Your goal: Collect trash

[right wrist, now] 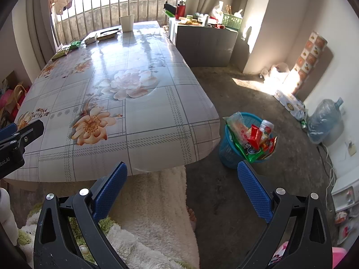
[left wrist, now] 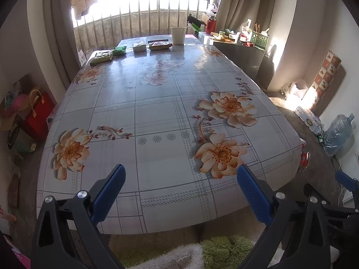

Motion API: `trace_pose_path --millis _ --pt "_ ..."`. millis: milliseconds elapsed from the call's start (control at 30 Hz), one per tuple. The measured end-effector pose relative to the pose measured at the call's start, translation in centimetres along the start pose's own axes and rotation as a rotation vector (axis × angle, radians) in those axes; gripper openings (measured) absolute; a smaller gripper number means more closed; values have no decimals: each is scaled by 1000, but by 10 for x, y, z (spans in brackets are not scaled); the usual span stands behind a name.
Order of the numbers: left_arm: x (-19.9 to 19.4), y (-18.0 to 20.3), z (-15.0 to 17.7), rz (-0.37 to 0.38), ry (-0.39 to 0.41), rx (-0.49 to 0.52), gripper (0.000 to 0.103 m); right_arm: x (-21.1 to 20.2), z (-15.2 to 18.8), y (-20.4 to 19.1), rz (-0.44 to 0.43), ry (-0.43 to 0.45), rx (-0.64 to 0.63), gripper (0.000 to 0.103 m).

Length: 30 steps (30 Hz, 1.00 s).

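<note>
Trash basket [right wrist: 244, 143] full; both grippers' fingers [left wrist: 252, 192] spread, empty.

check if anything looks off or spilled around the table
Nothing is spilled. The blue bin on the floor by the table corner is overfull, with wrappers sticking above its rim. A few packets lie at the table's far end.
</note>
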<state>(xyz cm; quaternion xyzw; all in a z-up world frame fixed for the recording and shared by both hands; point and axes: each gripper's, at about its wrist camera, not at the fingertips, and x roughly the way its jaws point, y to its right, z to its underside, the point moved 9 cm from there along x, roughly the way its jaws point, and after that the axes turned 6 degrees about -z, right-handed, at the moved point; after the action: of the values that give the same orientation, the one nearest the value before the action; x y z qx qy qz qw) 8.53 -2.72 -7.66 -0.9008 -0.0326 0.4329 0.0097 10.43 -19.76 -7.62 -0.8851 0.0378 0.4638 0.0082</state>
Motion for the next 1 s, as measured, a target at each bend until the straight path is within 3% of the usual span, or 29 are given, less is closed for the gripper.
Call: trace_pose_path --millis 1000 --pt "2 2 5 4 -25 7 97 -2 -2 -1 7 3 -3 94"
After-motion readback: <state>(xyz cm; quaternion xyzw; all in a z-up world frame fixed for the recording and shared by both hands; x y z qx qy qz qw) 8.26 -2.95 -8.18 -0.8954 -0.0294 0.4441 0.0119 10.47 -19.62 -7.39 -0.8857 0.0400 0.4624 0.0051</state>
